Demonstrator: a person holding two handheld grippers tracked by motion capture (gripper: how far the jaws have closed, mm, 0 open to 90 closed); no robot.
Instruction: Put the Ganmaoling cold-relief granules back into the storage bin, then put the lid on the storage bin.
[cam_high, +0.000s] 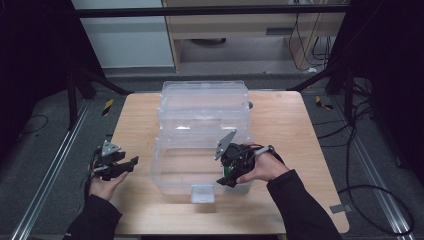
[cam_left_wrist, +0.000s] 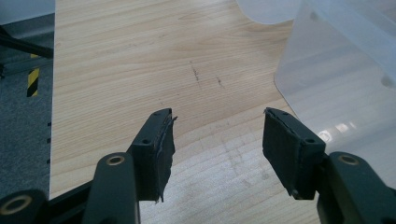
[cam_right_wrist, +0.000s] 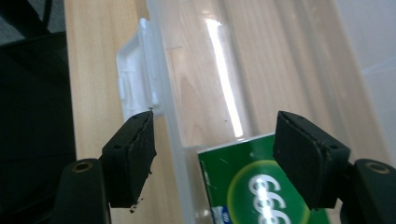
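1. jaws of the right gripper (cam_right_wrist: 212, 154) are standing spread apart with nothing between the pads; the green box (cam_right_wrist: 254, 186) is sitting just below them, inside the near right corner of the clear bin (cam_right_wrist: 280, 70).
2. judging the step: the box is looking placed and let go, so the placing seems about done. next move is likely calling for lifting the right gripper (cam_high: 235, 167) straight up, clear of the bin wall, without nudging the box.
3. left gripper (cam_left_wrist: 217, 140) is hovering released over bare table (cam_left_wrist: 140, 56), jaws wide, empty, just beside the bin's left wall (cam_left_wrist: 327, 84). in the high view the left gripper (cam_high: 117, 165) is waiting near the table's left edge, well placed for steadying the bin or helping with the lid.
4. materials, near ones: pads are looking like black rubbery foam, frayed at the edges; the box is glossy printed card, green with a white looping logo, flat faced.
5. bin: translucent, thin moulded plastic, rounded corners, glare streaking the floor; a white latch tab (cam_high: 202, 192) is hanging at the front wall.
6. farther: hinged lid (cam_high: 205, 102) is standing open behind, same clear plastic, ribbed.
7. table (cam_high: 285, 120): pale wood grain, smooth, faint scuffs.
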